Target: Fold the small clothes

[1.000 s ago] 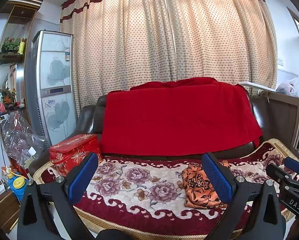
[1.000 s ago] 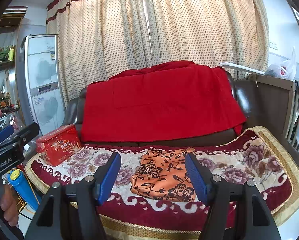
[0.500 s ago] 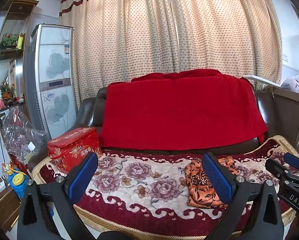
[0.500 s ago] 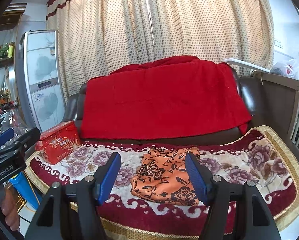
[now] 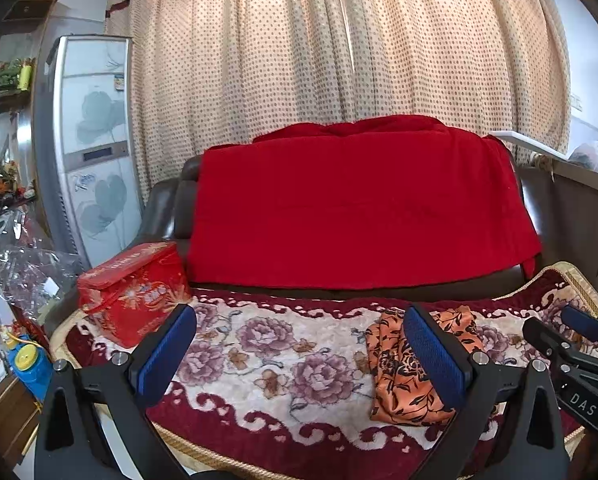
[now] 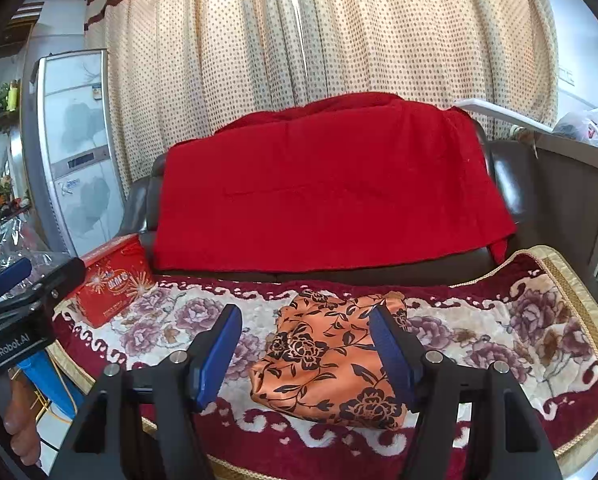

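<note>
Both grippers have drawn back and lifted a little over the past second, so the sofa seat sits lower in each view and more of the dotted cream curtain (image 5: 339, 60) fills the top.

At the seat's left end, a red printed gift box (image 5: 133, 286) stands on the plush floral seat cover with a dark red scalloped border (image 5: 259, 360), against the armrest. The left gripper (image 5: 299, 356) hangs in front of the seat's front edge with its blue-padded jaws spread wide and nothing between them. A plain red blanket (image 5: 359, 208) drapes the dark leather backrest behind. Right of centre, near the front edge, lies the orange satin garment with a black flower print (image 6: 327, 360): a compact, roughly rectangular bundle with layered edges showing at its near side. The right gripper (image 6: 305, 356) hovers short of it, jaws likewise wide apart and empty, framing the bundle without touching it. At that view's lower left, part of the person's hand (image 6: 19, 420) grips the left tool's handle.

As for progress, the garment already rests in a squared, stacked shape, which would fit a fold completed and set down; it would equally fit a piece laid out in that form and awaiting handling. No other small clothes are visible on the seat, so what remains cannot be settled from these views.
</note>
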Tool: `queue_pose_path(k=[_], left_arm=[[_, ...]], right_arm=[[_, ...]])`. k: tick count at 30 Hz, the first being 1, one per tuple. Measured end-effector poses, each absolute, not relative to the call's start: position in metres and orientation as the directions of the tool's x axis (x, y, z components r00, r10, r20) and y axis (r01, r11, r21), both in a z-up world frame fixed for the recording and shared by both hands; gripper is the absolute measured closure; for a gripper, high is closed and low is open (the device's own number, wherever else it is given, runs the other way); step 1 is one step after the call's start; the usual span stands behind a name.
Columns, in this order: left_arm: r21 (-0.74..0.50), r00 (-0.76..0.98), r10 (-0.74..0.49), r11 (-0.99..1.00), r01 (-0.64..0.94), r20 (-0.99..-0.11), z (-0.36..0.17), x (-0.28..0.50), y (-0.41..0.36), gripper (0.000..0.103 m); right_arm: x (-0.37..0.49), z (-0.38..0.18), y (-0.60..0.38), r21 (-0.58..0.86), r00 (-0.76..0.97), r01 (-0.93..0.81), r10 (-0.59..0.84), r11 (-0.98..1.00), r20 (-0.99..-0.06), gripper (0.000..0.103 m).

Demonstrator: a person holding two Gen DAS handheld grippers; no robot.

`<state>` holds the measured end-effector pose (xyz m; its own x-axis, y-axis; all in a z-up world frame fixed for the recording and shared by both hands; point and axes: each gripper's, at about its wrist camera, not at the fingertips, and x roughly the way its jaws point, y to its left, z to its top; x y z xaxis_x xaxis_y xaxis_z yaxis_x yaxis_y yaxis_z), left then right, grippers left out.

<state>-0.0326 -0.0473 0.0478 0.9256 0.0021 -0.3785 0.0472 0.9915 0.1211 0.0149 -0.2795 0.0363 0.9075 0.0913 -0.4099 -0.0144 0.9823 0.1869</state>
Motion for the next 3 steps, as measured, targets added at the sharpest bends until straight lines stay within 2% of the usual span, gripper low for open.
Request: queue_pose_path(k=[3], left_arm=[[0.049, 0.889, -0.074, 0.993, 0.108, -0.451, 0.035, 0.006, -0.041, 0.000]], right_arm=[[0.034, 0.027, -0.289, 0.183, 0.900, -0.019, 0.097, 0.983, -0.425, 0.033]])
